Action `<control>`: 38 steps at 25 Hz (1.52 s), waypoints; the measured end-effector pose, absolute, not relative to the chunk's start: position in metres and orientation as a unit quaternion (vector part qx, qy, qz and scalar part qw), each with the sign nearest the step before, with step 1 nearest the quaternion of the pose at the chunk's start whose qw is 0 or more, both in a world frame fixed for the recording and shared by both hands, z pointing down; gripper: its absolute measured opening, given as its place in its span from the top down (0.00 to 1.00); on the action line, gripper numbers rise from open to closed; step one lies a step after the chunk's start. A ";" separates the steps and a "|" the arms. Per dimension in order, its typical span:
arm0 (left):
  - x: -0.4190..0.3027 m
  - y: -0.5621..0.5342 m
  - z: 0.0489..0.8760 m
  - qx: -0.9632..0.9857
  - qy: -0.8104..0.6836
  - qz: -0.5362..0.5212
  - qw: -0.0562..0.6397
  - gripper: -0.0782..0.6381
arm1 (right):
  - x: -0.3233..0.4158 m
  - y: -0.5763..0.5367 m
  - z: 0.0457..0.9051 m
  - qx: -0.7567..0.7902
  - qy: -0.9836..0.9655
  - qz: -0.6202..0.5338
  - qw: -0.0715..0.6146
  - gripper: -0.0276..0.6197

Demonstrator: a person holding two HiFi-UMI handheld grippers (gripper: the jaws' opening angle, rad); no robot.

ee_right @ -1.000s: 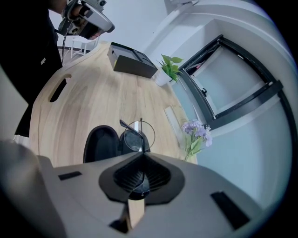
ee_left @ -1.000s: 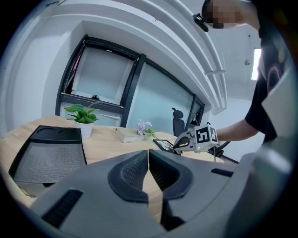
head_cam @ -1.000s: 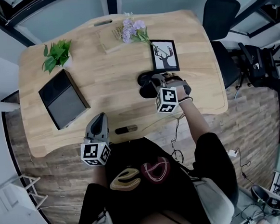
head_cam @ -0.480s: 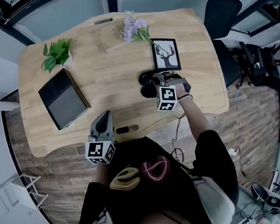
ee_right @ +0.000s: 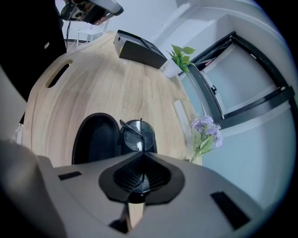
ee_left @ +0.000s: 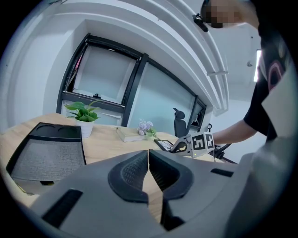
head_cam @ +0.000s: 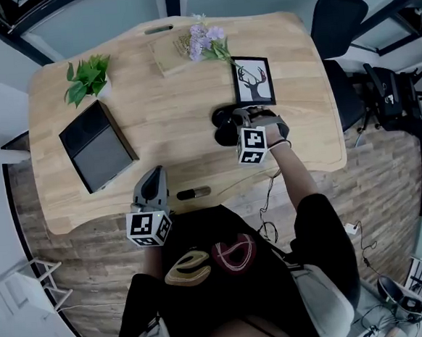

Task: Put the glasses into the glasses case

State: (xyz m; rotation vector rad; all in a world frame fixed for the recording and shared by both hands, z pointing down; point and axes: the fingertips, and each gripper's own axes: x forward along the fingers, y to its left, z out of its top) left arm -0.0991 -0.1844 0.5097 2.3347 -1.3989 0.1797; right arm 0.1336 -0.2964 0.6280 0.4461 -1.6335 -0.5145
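The black glasses case [ee_right: 95, 139] lies open on the wooden table [head_cam: 164, 124], right of the middle. My right gripper [ee_right: 141, 155] points steeply down over it and is shut on the thin dark frame of the glasses [ee_right: 137, 132]. One lens hangs over the case's far half. In the head view the case [head_cam: 225, 130] shows just left of the right gripper [head_cam: 240, 120]. My left gripper [head_cam: 152, 182] hovers at the table's front edge, away from the case. In its own view the left gripper [ee_left: 149, 160] is shut with nothing between its fingers.
A framed deer picture [head_cam: 252, 81] lies just behind the case. Purple flowers [head_cam: 204, 41] and a book [head_cam: 169, 57] sit at the back. A potted plant [head_cam: 86, 78] and a dark flat box [head_cam: 97, 148] are at the left. A dark slot [head_cam: 193, 193] marks the front edge.
My right gripper has sunk a little toward the open case with the glasses still in it. The left gripper has shifted slightly right along the front edge.
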 end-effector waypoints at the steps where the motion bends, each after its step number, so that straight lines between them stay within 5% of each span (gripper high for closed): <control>1: -0.100 -0.184 0.510 0.837 -0.502 0.065 0.206 0.87 | 0.133 -0.297 0.628 0.195 -0.714 -0.226 0.634 0.94; 38: -0.095 -0.188 0.522 0.841 -0.492 0.081 0.212 0.87 | 0.139 -0.313 0.654 0.191 -0.694 -0.209 0.662 0.93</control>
